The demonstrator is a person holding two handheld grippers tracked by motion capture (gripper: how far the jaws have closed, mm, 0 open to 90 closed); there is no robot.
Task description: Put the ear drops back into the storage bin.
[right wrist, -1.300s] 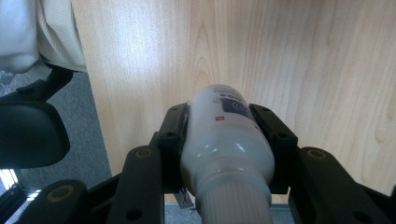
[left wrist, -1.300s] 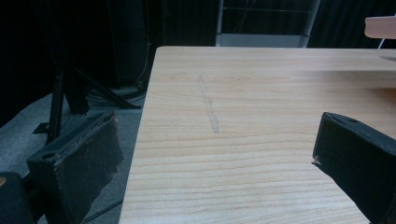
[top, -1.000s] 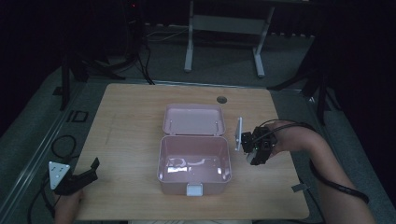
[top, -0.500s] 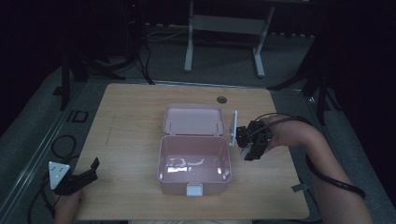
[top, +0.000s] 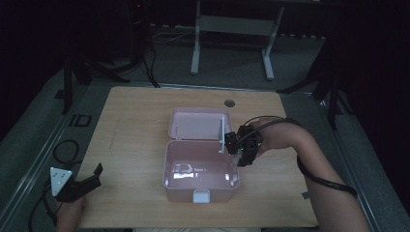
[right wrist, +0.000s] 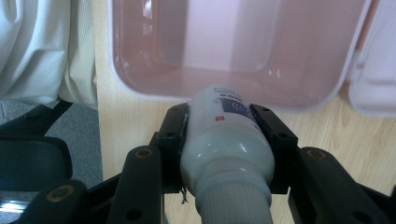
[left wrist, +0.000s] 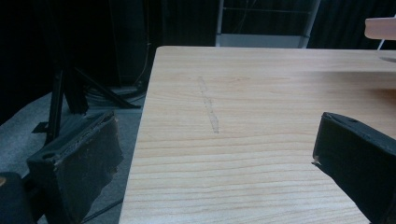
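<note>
A pink plastic box stands open at the middle of the wooden table, its lid lying flat behind it. My right gripper hovers at the box's right rim, shut on a white bottle with a blue label. In the right gripper view the bottle's far end reaches just over the pink rim, with the right gripper clamping its sides. My left gripper rests at the table's front left corner. In its own view the left gripper stands wide open with nothing between its jaws.
A round cable hole sits near the table's far edge. A metal stand is on the floor behind the table. Pale cloth hangs off the table's near edge. A faint scratch marks the wood left of the box.
My right gripper has carried the bottle leftwards from beside the box to its right rim. The left gripper has stayed put.
</note>
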